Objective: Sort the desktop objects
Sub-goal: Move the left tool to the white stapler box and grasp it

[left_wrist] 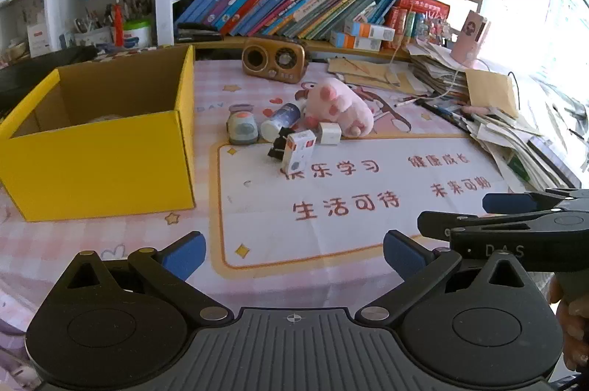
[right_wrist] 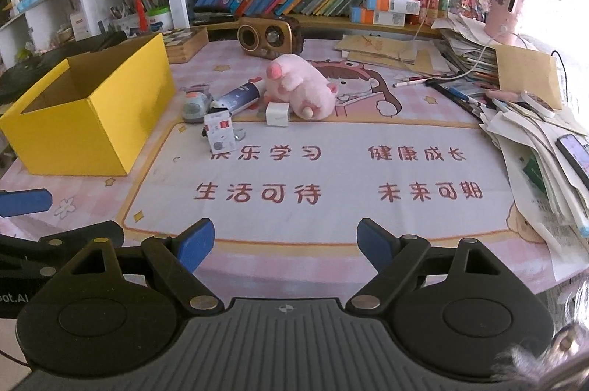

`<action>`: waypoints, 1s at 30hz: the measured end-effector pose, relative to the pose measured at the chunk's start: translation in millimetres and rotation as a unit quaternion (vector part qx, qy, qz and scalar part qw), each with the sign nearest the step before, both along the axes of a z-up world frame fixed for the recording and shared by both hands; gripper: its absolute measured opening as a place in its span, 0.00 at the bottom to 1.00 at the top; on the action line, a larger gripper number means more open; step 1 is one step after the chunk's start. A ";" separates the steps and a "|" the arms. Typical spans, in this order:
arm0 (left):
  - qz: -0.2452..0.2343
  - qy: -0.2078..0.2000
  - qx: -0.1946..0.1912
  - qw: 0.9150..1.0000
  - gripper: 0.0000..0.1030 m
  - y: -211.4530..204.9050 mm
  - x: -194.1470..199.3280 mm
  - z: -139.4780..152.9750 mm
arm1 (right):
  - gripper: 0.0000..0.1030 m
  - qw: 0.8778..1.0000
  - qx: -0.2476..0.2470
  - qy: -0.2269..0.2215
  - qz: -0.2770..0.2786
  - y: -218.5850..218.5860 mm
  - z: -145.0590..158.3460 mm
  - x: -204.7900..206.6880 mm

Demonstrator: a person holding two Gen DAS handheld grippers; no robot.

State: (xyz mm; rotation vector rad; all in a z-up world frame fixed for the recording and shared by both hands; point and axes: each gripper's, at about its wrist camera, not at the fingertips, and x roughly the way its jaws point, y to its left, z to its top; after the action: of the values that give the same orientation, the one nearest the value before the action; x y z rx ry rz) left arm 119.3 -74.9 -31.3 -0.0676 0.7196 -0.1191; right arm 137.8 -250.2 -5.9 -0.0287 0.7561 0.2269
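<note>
A yellow cardboard box [left_wrist: 99,163] [right_wrist: 88,122] stands open at the desk's left. Beside it lies a cluster: a pink plush pig [left_wrist: 338,107] [right_wrist: 298,85], a dark blue tube [left_wrist: 281,118] [right_wrist: 239,96], a grey gadget with an orange spot [left_wrist: 241,128] [right_wrist: 193,104], a white cube [left_wrist: 328,132] [right_wrist: 278,113], and a small white-and-red carton [left_wrist: 298,152] [right_wrist: 219,131] with a black clip [left_wrist: 278,144] behind it. My left gripper [left_wrist: 294,253] and right gripper [right_wrist: 285,244] hang open and empty over the mat's near edge, well short of the cluster.
A brown retro radio [left_wrist: 274,58] sits at the back under shelves of books [left_wrist: 287,4]. Piled papers and envelopes [right_wrist: 533,141] crowd the right side, with a phone [right_wrist: 576,153] on them. A wooden box [right_wrist: 186,43] stands behind the yellow box.
</note>
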 end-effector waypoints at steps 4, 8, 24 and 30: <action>0.006 0.000 -0.004 1.000 1.00 -6.1 13.1 -0.7 | 0.81 1.000 -0.001 0.005 0.005 -6.5 -1.1 17.7; 0.017 -0.001 -0.009 1.000 1.00 -11.1 26.0 -2.6 | 0.81 1.000 -0.002 0.007 0.016 -11.8 -1.8 35.6; 0.079 0.017 0.006 0.997 0.95 -31.7 80.2 -12.8 | 0.73 0.996 0.018 0.016 0.083 -18.3 -9.9 114.5; 0.095 0.027 0.009 0.995 0.95 -37.5 100.5 -21.0 | 0.69 0.995 0.040 0.025 0.091 -20.6 -14.0 145.3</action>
State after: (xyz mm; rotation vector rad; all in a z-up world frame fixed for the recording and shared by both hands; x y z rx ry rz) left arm 219.7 -112.4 -52.3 -0.1211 0.7645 0.0716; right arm 283.0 -270.8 -19.9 -0.0163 0.7942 0.4321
